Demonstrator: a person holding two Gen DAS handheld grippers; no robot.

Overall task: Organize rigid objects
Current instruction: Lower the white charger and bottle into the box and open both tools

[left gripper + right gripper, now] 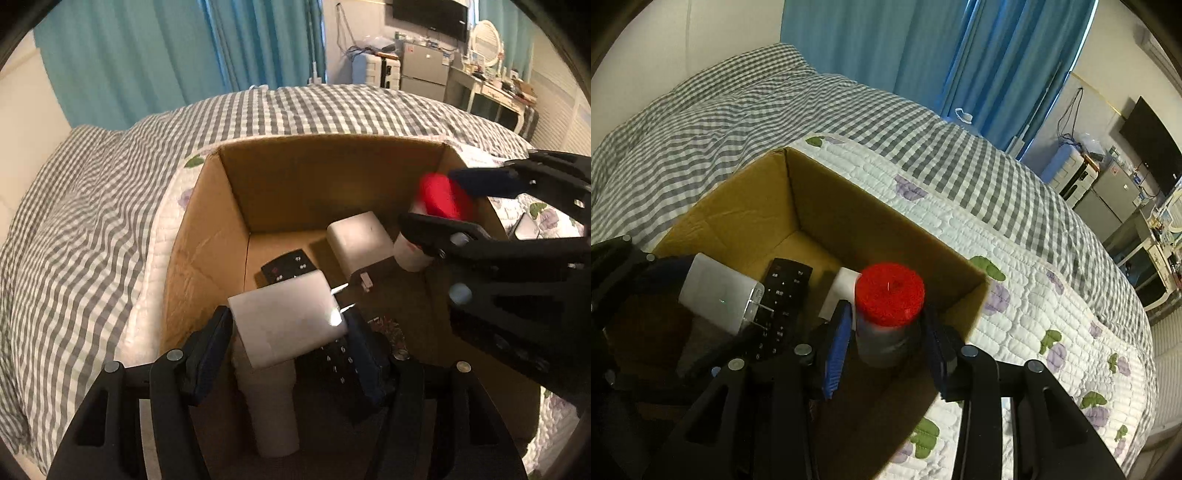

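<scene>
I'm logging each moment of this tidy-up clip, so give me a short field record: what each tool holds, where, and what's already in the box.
left tool: shut on white charger, held over the cardboard box
right tool: shut on red-lidded jar, held over the box's right side
box contents: black remote, second white adapter, white tube
box rests on: quilted bed cover

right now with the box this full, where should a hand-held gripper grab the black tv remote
Grip the black TV remote across its narrow width at the bare far end near the TV button, coming straight down from above. It lies flat on the cardboard box floor, and its near end sits under the held white charger.
</scene>
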